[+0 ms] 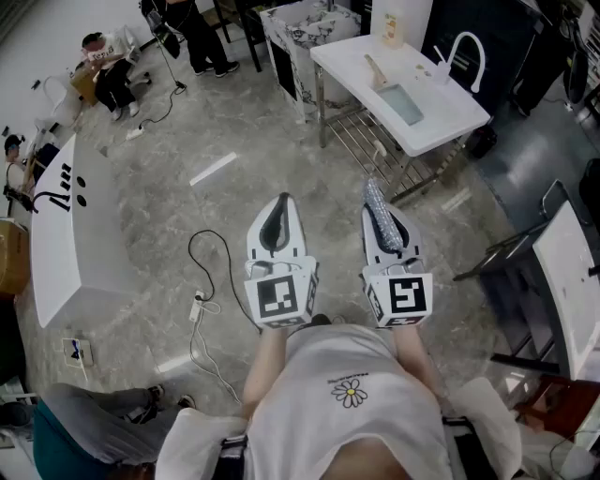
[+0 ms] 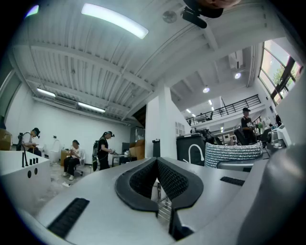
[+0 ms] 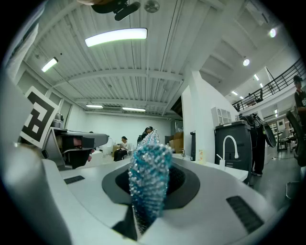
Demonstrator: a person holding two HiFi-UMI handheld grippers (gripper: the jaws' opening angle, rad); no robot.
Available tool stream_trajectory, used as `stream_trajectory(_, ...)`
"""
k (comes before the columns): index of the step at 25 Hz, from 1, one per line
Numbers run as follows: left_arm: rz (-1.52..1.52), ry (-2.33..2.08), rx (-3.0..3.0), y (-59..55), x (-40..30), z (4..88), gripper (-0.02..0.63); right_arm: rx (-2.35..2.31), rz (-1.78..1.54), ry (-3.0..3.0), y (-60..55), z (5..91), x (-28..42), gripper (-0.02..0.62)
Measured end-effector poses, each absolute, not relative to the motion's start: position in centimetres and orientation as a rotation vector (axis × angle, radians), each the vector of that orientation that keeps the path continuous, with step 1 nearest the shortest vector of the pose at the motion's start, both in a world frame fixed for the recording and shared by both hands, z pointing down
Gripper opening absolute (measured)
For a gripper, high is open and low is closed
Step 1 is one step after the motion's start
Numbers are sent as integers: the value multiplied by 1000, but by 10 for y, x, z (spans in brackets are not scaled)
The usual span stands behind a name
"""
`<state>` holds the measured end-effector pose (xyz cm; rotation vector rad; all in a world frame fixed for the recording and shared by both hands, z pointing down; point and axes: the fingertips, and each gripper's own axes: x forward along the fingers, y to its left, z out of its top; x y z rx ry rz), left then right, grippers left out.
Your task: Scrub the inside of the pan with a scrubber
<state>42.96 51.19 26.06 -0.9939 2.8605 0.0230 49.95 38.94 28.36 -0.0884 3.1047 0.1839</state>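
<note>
A silvery blue mesh scrubber [image 3: 149,182] stands up between the jaws of my right gripper [image 1: 381,212], which is shut on it. In the head view the scrubber [image 1: 378,208] sticks out forward past the jaw tips. My left gripper [image 1: 277,202] hangs beside it at the same height, shut with nothing between its dark pads [image 2: 168,178]. Both grippers are held above the floor in front of the person's body, well short of the white sink table [image 1: 441,131]. A wooden-handled thing [image 1: 375,70] lies on that table beside the basin [image 1: 401,103]. I cannot make out a pan.
The sink table has a white faucet [image 1: 466,52], a bottle [image 1: 394,26] and a wire rack [image 1: 370,141] beneath. A white counter [image 1: 70,244] stands at the left. A black cable and power strip [image 1: 199,305] lie on the floor. People sit at the back left.
</note>
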Motion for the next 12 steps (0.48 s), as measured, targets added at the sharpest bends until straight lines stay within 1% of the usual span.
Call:
stream_trajectory(6,30,2855,-996,503,429,262,15,-73,194,3096,381,283,499,61)
stream_trajectory(12,13,2882,-972,506,425,270,15,14,21,3100,380,295,492,61)
